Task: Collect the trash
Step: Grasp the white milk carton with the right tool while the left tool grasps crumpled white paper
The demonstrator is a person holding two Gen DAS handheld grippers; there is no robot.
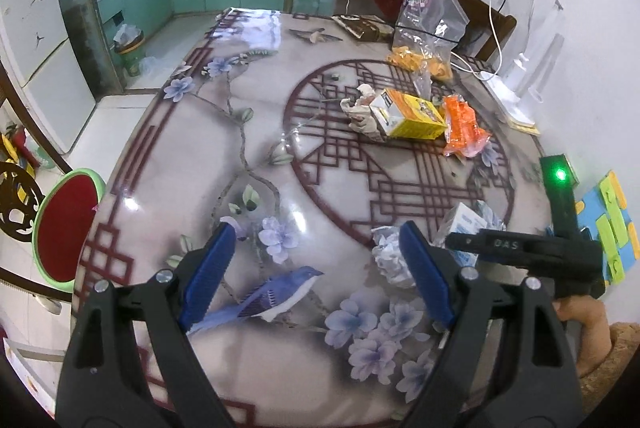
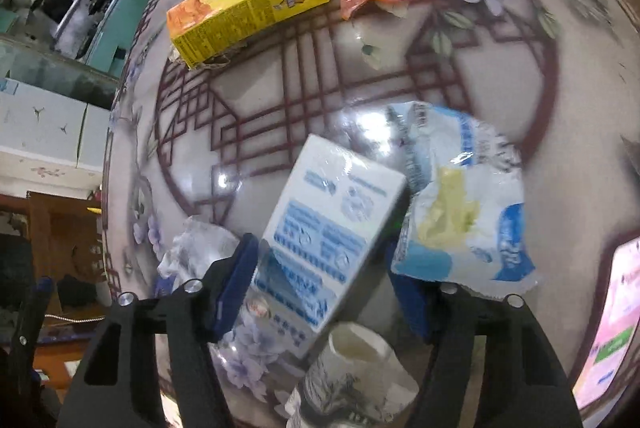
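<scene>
The right gripper (image 2: 324,292) is seen straddling the white-and-blue carton (image 2: 332,224), its jaws apart. The left pad sits close against the carton's side, possibly touching, and the right pad is half hidden under the blue-white wrapper (image 2: 464,212), so a firm clamp cannot be confirmed. The carton lies flat on the table (image 2: 280,76), slanted from about 7 o'clock to 1 o'clock across the right wrist view, not square to the jaws.

Several failures can be foreseen. Because the carton is skewed, it may be pinched at a corner and twisted out on closing. The wrapper at 3 o'clock overlaps the right pad and may be caught with the carton, then dropped in transit. The paper cup (image 2: 356,368) at 6 o'clock stands just below the carton's near end and could be knocked over if the gripper is pushed lower. The crumpled tissue (image 2: 200,248) at 8 o'clock is just beside the left pad and may be dragged along.

The left gripper (image 1: 316,276) hangs over bare tabletop with jaws wide and nothing between them; the tissue sits just outside its right pad. Further trash, the yellow box (image 1: 412,116) and orange wrapper (image 1: 464,126), lies well apart at 1 o'clock in the left wrist view.
</scene>
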